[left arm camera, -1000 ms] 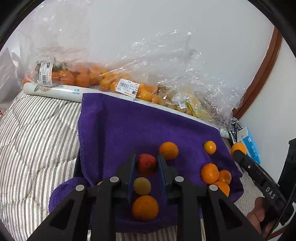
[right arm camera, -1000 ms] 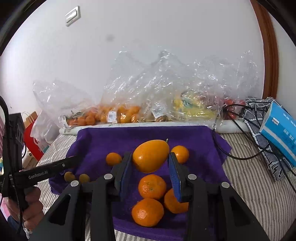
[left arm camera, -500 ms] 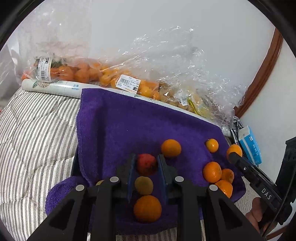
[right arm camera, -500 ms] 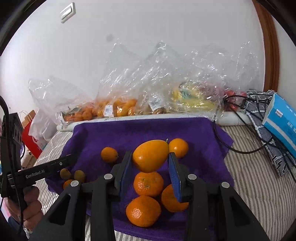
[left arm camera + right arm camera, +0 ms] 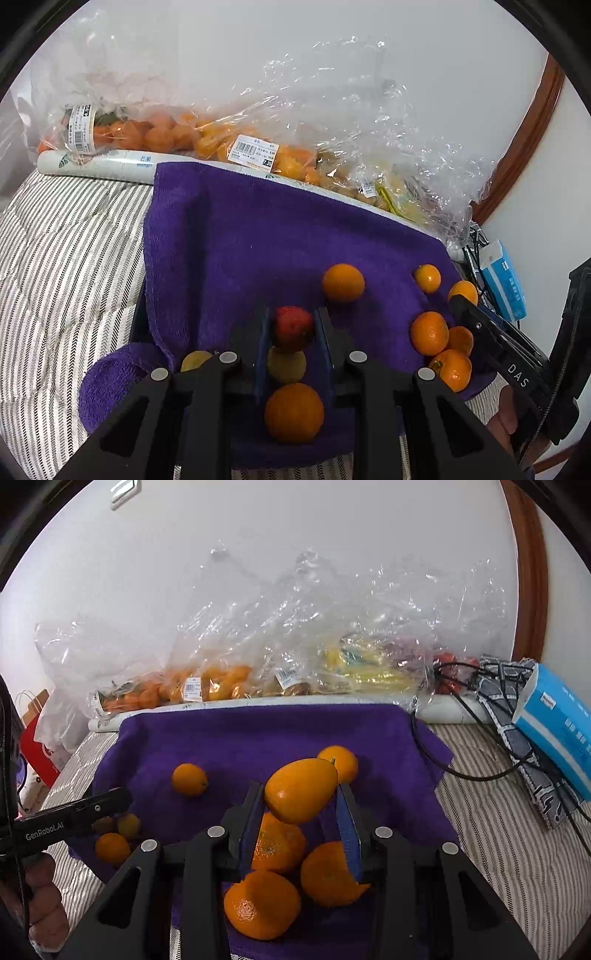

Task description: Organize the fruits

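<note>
Sinking slightly toward the purple towel [image 5: 229,738], the right gripper [image 5: 301,805] is pinching a smooth, firm-looking mango [image 5: 301,790] across its middle; it is probably slippery. Meanwhile the left gripper [image 5: 291,328] is clamping a small red fruit [image 5: 293,326], likely soft.

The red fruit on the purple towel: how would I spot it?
Find the purple towel spread over the striped bedding. Near its front edge, the left claw is shut on the red fruit. It is the only red piece; the loose fruits around it are orange or yellowish.
</note>
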Demonstrator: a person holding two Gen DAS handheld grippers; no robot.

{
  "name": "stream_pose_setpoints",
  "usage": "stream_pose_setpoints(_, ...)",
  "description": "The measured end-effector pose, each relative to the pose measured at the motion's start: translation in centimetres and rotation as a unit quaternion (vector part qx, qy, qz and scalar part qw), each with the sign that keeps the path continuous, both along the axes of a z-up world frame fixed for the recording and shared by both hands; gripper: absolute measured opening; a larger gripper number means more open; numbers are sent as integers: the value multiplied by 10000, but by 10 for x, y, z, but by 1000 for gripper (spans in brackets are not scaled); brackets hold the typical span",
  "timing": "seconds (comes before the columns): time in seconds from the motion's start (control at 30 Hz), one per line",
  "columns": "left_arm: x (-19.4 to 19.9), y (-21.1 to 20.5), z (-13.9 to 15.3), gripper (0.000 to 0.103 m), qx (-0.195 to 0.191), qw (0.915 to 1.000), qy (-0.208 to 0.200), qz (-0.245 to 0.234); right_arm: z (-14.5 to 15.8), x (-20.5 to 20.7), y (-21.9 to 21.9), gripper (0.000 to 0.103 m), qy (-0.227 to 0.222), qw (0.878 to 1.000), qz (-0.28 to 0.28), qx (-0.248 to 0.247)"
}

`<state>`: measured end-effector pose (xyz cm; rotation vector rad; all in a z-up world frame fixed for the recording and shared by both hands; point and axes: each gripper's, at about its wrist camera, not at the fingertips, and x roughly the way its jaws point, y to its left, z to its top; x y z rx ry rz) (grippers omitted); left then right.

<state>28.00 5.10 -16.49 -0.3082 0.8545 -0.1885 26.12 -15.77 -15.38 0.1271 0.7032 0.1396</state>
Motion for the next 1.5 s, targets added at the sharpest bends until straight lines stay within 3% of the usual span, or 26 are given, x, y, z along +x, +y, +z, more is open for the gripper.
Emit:
stream_pose_setpoints(0.67, 3, -2, -5, 23, 41, 9999, 109, -97, -9, 1, -1, 39, 106, 9998, -102, -147)
stream_pose_setpoints(0.8, 4, -3, -5, 33, 71, 9998, 136, -122, -8, 0, -2, 39, 85, 9998, -100, -150)
stream_pose_setpoints(1.03, 2, -3, -1, 41, 73, 9999, 66, -124, -7, 0, -4, 40, 102, 9999, -91, -97)
stream_pose_setpoints(1.13, 0, -5, 3, 46, 78, 9998, -47, -153, -2, -3, -3, 47, 33, 10000, 7, -29)
stream_pose_setpoints(1.3, -5, -11, 13, 48, 306, 9993, -156, -164, 14, -17, -3, 59, -280, 9991, 234, 206)
stream_pose_setpoints(1.5, -19, -13, 39, 60, 571, 9980, -259, -82, 52, -34, 7, 60, -375, 9986, 332, -159)
